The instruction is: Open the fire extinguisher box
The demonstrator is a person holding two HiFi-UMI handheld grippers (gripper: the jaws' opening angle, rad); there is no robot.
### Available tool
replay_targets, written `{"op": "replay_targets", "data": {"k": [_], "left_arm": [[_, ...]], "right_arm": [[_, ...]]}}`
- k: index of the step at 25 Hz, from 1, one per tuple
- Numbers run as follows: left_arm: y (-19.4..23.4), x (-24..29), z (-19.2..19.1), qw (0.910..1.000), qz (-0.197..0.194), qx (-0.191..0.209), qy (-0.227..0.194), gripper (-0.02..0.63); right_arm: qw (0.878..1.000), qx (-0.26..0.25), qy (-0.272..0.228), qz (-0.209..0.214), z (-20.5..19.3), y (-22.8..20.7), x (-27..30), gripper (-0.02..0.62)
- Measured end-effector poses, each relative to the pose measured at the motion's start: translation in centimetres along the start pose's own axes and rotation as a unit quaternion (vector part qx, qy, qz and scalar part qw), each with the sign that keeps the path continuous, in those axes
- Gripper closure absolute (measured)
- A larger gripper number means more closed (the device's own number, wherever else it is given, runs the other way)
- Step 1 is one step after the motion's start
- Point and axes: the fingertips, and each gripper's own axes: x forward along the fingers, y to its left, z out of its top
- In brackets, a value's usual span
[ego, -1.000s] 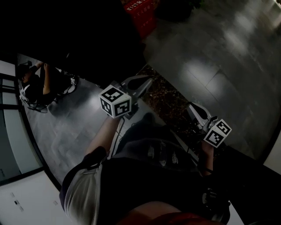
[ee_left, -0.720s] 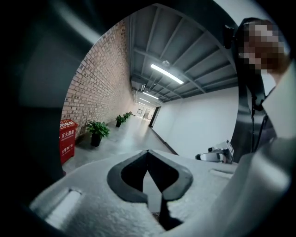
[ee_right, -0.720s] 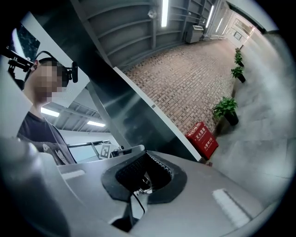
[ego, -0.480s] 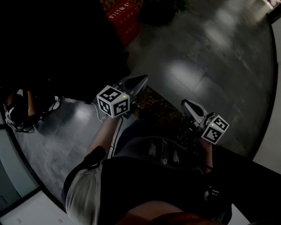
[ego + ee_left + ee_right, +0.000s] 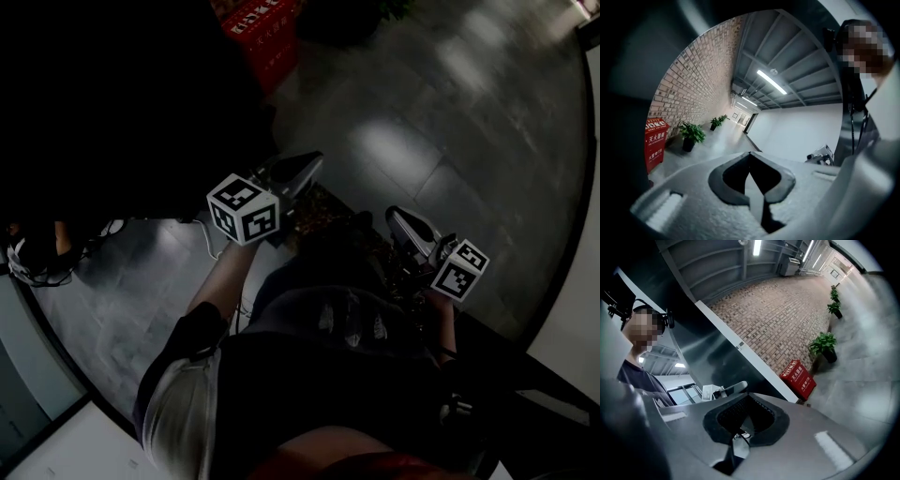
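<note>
Left gripper (image 5: 305, 169) and right gripper (image 5: 394, 214) were pinched shut, empty, carried mid-frame; the fire extinguisher box (image 5: 258, 28) stood well apart at top, so presumably just approaching.

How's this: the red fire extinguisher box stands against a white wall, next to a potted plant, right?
No: the red fire extinguisher box stands against a brick wall, not a white one, next to a potted plant; the left gripper view shows it.

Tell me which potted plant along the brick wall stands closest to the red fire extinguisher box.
The first potted plant, in a dark pot just beyond the red fire extinguisher box; the other plants stand farther down the corridor.
</note>
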Motion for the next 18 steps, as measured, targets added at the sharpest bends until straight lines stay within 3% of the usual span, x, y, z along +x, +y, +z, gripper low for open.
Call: {"op": "replay_targets", "data": {"k": [7,14,18], "left_arm": [[-0.9,-0.3,-0.8,0.9998,0.02,0.002,0.005,0.607],[3.8,9.5,2.7,0.9937,0.112,0.001,0.011,0.606],[4.2,12.6,4.4,0.99,0.138,-0.024,-0.021,0.607]], "right_arm": [[0.999,-0.013,0.012,0.031,0.6,-0.8,0.6,0.595],[0.996,-0.001,0.037,0.083,9.5,-10.1,0.9,0.595],[0.991,0.038,0.05,0.12,11.8,-13.8,-0.5,0.595]]}}
